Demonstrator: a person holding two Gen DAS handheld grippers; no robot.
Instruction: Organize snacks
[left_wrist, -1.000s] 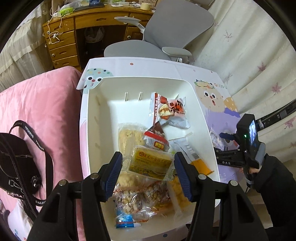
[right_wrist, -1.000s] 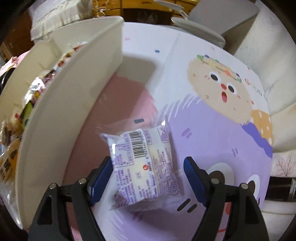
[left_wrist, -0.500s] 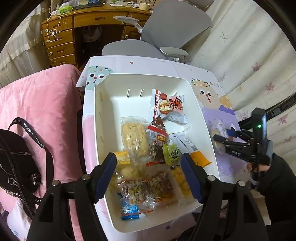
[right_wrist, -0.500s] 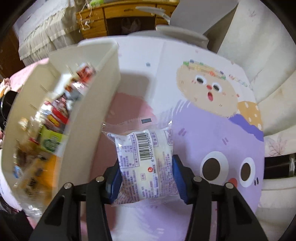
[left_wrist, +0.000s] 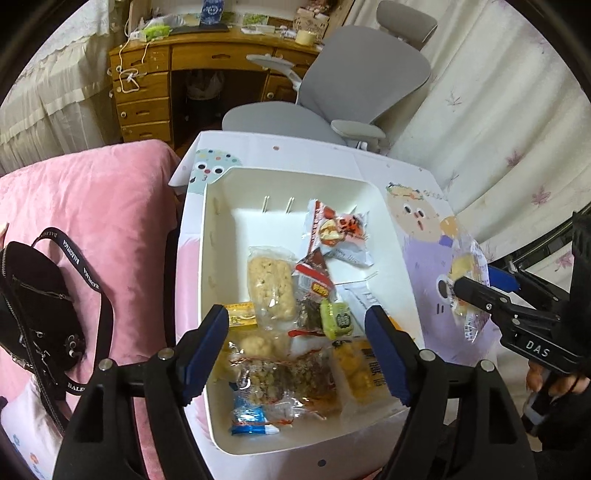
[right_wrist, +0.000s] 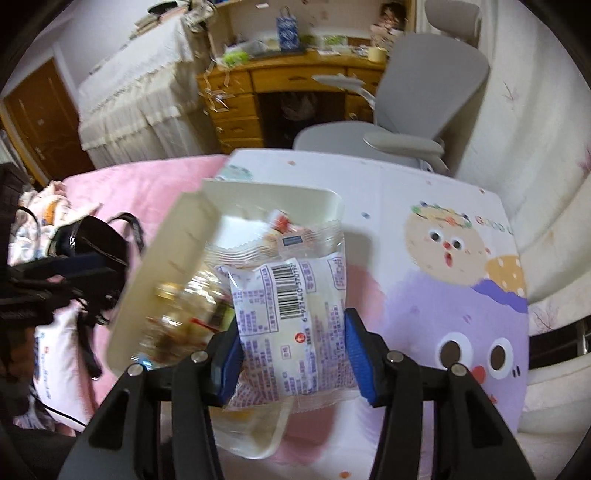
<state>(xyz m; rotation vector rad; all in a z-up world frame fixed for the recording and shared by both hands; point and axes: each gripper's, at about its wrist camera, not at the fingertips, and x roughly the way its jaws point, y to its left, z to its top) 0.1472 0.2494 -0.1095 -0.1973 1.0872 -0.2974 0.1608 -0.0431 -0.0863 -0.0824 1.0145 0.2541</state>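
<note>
The right tongs (right_wrist: 291, 354) are clenching a barcoded white-and-purple snack packet (right_wrist: 291, 314) above the cartoon-printed desk (right_wrist: 424, 199) just beside the white bin (left_wrist: 218, 266), presumably to drop it among the snacks there, while the left tongs (left_wrist: 295, 350) are hovering released over that bin, holding nothing.

A grey chair (left_wrist: 332, 92) stood before a wooden desk (left_wrist: 192, 70); a black bag (left_wrist: 37, 299) lay on pink bedding (left_wrist: 110, 195).

Black gripper (left_wrist: 295, 347) arms, blue pads (silver screws), "DAS" lettering.
</note>
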